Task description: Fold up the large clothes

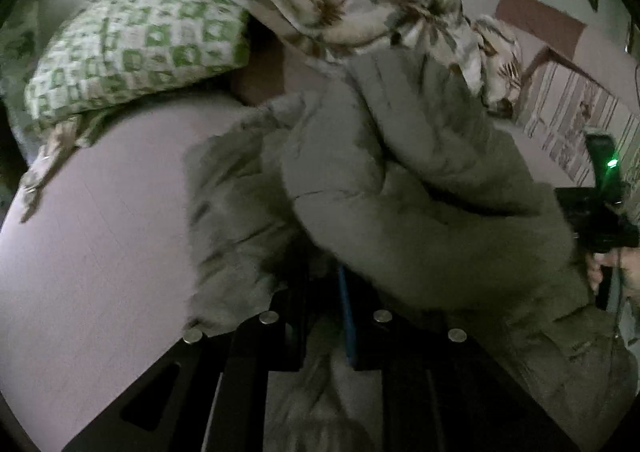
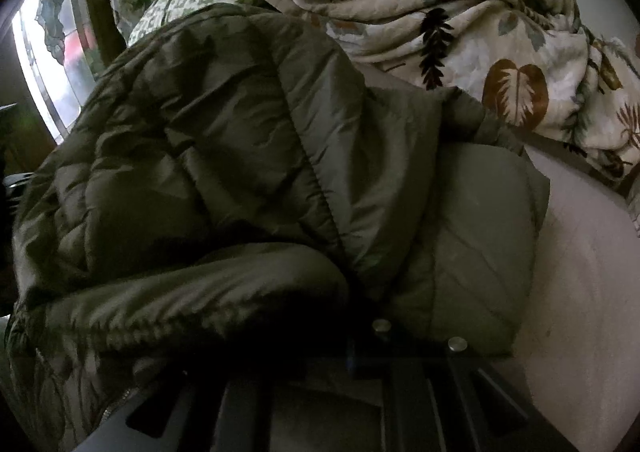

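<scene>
Folding step: we judge that we are laying a doubled-over part of the olive quilted jacket (image 2: 224,156) down onto the bed (image 1: 100,252), both grippers angled downward into the cloth.
Jacket: it lies bunched in thick folds across the middle of the bed, short of the leaf-print blanket (image 2: 460,32) and the green checked pillow (image 1: 132,48) heaped along the far edge.
Left gripper (image 1: 332,316): its fingers are almost together with jacket fabric bunched between and over them; we read this as a pinch on the cloth, though the blur hides the pads.
Right gripper (image 2: 360,356): its fingers are fully together and buried under a dark fold of the jacket, so we take it as clamped on that fold; from the left view we see the hand (image 1: 616,272) holding it at the bed's near right side.
Next move: in our judgement, let go once the fold lies flat, then press out the puffed quilting.
</scene>
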